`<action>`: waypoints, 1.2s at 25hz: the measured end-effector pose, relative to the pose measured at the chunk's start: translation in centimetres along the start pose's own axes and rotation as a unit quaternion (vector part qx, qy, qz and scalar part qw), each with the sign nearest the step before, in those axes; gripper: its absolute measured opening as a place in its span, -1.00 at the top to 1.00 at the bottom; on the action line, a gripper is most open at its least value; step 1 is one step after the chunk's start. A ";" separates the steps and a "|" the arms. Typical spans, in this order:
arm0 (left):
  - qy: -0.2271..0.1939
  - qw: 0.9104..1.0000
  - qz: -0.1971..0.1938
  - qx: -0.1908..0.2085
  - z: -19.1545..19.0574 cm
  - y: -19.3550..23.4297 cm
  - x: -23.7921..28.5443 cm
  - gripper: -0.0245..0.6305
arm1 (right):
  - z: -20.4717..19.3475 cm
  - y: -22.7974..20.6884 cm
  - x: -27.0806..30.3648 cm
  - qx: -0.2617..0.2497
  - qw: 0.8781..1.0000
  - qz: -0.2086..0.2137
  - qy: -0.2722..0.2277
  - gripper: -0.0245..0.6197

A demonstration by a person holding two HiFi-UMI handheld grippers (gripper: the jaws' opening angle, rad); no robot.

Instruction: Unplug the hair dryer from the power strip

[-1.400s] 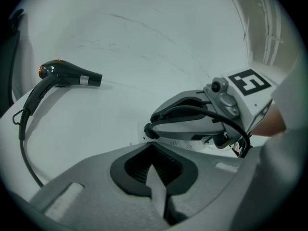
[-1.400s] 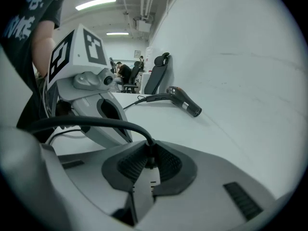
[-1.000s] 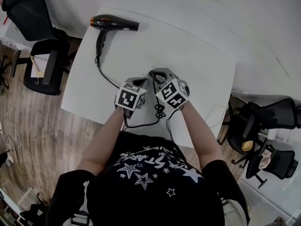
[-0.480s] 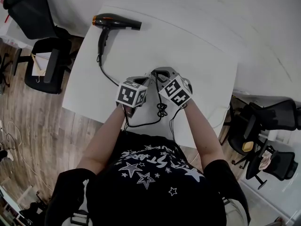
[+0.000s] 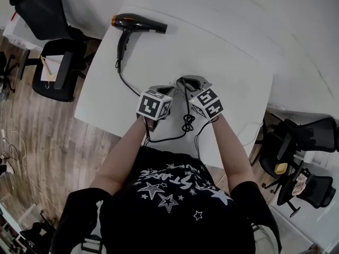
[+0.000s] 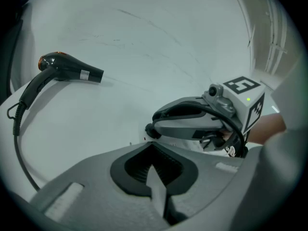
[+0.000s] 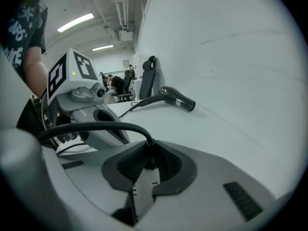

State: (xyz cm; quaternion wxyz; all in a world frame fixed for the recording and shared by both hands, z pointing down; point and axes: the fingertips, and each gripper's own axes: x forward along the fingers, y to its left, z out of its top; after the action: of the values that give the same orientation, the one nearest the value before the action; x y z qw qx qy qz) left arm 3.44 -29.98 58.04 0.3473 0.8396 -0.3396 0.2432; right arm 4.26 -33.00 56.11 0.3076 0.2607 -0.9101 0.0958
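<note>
With the right hand-held gripper [image 7: 147, 160] clamped on the plug [image 7: 146, 150] and the hair dryer [image 5: 139, 24] far off at the counter's [image 5: 233, 62] back corner, best pull straight out while the left hand-held gripper [image 6: 154, 170], jaws together on nothing visible, steadies the power strip [image 6: 178, 143].

Open table [image 5: 228, 62] lies all round, crossed only by the hair dryer [image 5: 139, 23] and its cord [image 5: 127, 84].

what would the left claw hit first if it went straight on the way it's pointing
Most likely the right claw, whose tip sits directly ahead of the left claw; depth is unclear, but they look close.
</note>
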 end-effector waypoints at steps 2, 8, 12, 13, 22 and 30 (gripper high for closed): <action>-0.002 1.000 -0.001 -0.004 0.0 0.0 0.0 0.91 | 0.1 0.5 -0.1 -0.057 0.998 -0.008 0.016 0.75; -0.005 1.000 -0.004 -0.010 0.0 0.1 0.0 0.91 | 0.3 0.8 0.0 -0.085 0.996 -0.015 0.016 0.75; -0.002 1.000 -0.003 0.001 0.1 -0.1 0.2 0.91 | 0.0 -0.2 -0.3 0.004 1.000 -0.010 -0.014 0.75; -0.003 1.000 -0.005 0.000 0.1 -0.1 0.2 0.91 | 0.0 -0.2 -0.4 0.010 1.000 -0.010 -0.017 0.75; -0.004 1.000 -0.005 0.002 0.1 -0.1 0.0 0.91 | 0.4 0.9 -0.5 -0.100 0.994 -0.030 0.014 0.75; -0.002 1.000 -0.004 0.006 0.1 -0.2 0.2 0.91 | -0.1 0.0 -0.7 -0.007 1.000 -0.026 -0.013 0.75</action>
State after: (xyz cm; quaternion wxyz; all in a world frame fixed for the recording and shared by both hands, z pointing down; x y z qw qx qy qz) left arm 3.71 -30.05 57.98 0.3420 0.8435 -0.3359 0.2422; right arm 4.83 -32.69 55.73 0.2995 0.2831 -0.9078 0.0779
